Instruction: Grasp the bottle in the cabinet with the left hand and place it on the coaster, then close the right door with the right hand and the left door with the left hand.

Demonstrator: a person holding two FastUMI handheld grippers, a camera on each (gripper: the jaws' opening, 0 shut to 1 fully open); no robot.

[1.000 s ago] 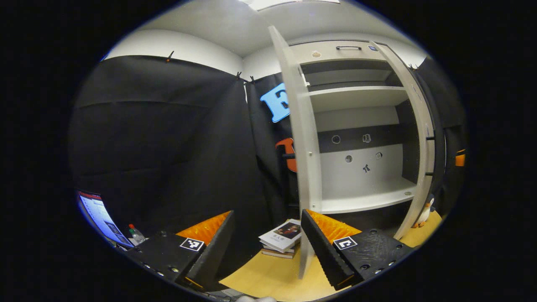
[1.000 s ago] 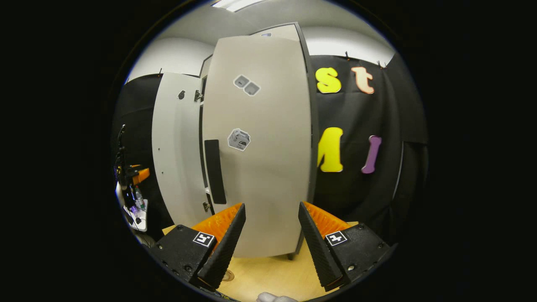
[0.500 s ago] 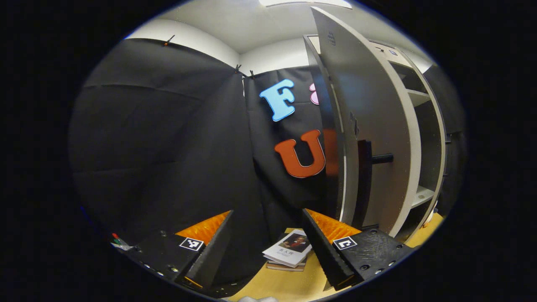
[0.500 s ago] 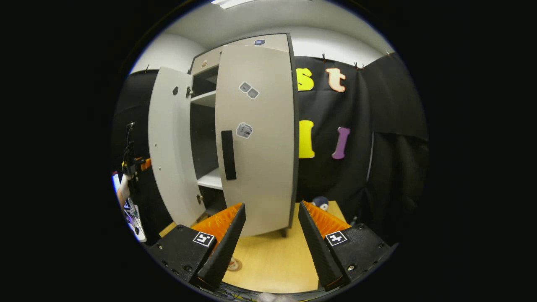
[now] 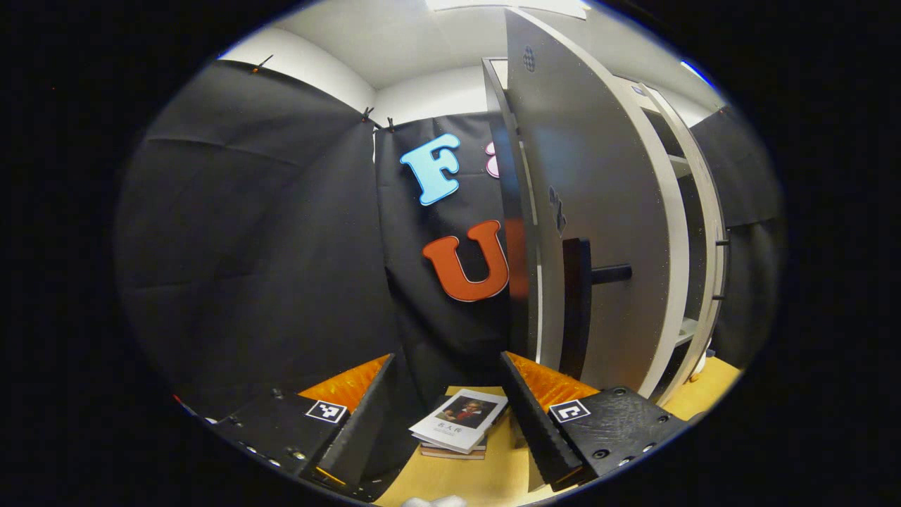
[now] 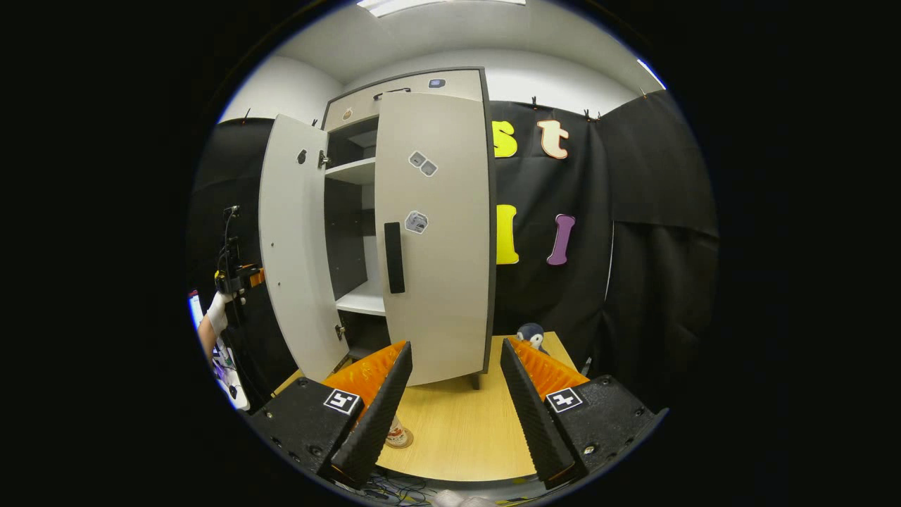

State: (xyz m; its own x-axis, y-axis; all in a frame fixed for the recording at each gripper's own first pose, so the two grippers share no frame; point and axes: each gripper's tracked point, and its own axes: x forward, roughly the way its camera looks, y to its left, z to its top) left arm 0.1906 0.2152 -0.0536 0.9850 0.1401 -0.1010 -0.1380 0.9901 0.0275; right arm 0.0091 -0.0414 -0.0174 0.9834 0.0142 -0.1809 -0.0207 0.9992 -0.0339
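Note:
The cabinet's right door (image 6: 436, 239) stands flush with the cabinet front, its dark handle (image 6: 394, 257) facing me. The left door (image 6: 295, 239) hangs wide open. My right gripper (image 6: 455, 343) is open and empty, well back from the cabinet over the table. The bottle (image 6: 398, 436) stands on the coaster by the table's front, half hidden behind my right gripper's left finger. My left gripper (image 5: 446, 357) is open and empty on the outer side of the left door (image 5: 598, 211), near its handle (image 5: 584, 310). In the right gripper view it (image 6: 236, 278) is held by a gloved hand left of that door.
A small stack of books (image 5: 457, 422) lies on the wooden table (image 6: 457, 429) left of the cabinet. A penguin toy (image 6: 529, 334) sits by the cabinet's right foot. Black cloth walls close in on both sides.
My right gripper has drawn back from the right door, so the cabinet looks farther off. My left gripper has swung from facing the shelves round to the left door's outer face.

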